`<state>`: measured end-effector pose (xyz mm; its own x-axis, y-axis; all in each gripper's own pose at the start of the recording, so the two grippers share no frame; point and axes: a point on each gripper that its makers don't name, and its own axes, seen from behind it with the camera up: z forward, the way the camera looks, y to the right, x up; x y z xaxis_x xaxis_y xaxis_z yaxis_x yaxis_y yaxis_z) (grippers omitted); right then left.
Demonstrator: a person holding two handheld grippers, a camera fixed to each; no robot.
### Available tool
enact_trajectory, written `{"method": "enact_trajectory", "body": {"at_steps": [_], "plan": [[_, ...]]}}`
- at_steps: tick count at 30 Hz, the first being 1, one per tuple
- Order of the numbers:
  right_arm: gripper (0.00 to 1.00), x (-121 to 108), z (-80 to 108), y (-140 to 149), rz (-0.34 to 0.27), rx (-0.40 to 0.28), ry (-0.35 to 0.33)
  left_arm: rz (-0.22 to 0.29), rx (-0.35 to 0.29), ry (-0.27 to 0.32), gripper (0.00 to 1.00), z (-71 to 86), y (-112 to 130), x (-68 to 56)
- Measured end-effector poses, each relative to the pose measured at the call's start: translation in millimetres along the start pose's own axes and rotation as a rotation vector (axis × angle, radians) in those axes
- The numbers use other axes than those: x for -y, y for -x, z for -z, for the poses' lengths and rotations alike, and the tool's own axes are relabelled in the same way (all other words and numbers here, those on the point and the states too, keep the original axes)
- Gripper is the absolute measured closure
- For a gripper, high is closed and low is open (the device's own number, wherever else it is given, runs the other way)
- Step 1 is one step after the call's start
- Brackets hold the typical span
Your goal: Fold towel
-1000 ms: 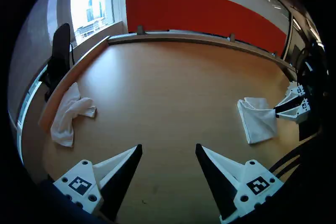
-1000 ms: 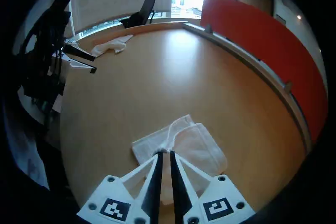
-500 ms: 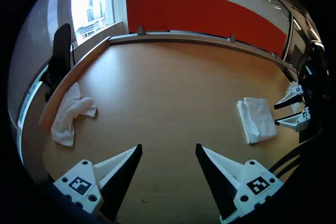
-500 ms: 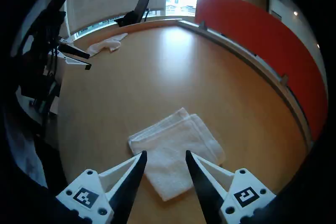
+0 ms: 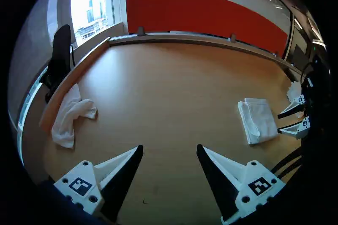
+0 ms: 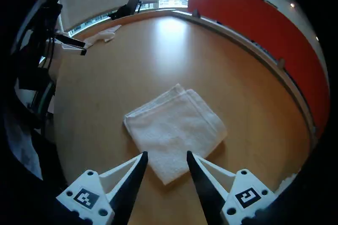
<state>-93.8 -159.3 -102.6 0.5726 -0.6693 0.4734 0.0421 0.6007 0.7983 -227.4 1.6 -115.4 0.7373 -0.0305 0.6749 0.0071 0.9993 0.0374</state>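
White towel (image 6: 175, 134) folded and let go

My right gripper (image 6: 167, 154), pinching its edge a second ago, now hangs spread, drawn back just short of it. It lies flat on the wooden table (image 6: 169, 56). My left gripper (image 5: 169, 146) waits wide apart, well away. This fold looks finished.

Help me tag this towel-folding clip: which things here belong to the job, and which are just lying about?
Job: folded towel, flat on the table; crumpled towel near the table edge, probably next; right gripper and left gripper, both open.
Lying about: office chair; red partition.
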Motion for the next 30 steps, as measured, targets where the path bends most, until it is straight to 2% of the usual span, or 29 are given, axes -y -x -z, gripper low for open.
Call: {"method": "enact_trajectory", "body": {"at_steps": [17,26,30], "plan": [[0.3,-1.4,-6.9,38.2,-0.009,0.068,0.021,-0.005,0.003,0.001,0.06,-1.4,-0.3,-3.0],[0.34,-2.4,-9.0,50.6,-0.024,0.094,0.021,-0.01,0.002,0.002,0.06,-2.4,-1.9,-4.1],[0.39,-0.9,-10.0,53.0,-0.025,0.1,0.019,-0.01,0.003,0.002,0.06,-3.2,-1.8,-4.0]]}}
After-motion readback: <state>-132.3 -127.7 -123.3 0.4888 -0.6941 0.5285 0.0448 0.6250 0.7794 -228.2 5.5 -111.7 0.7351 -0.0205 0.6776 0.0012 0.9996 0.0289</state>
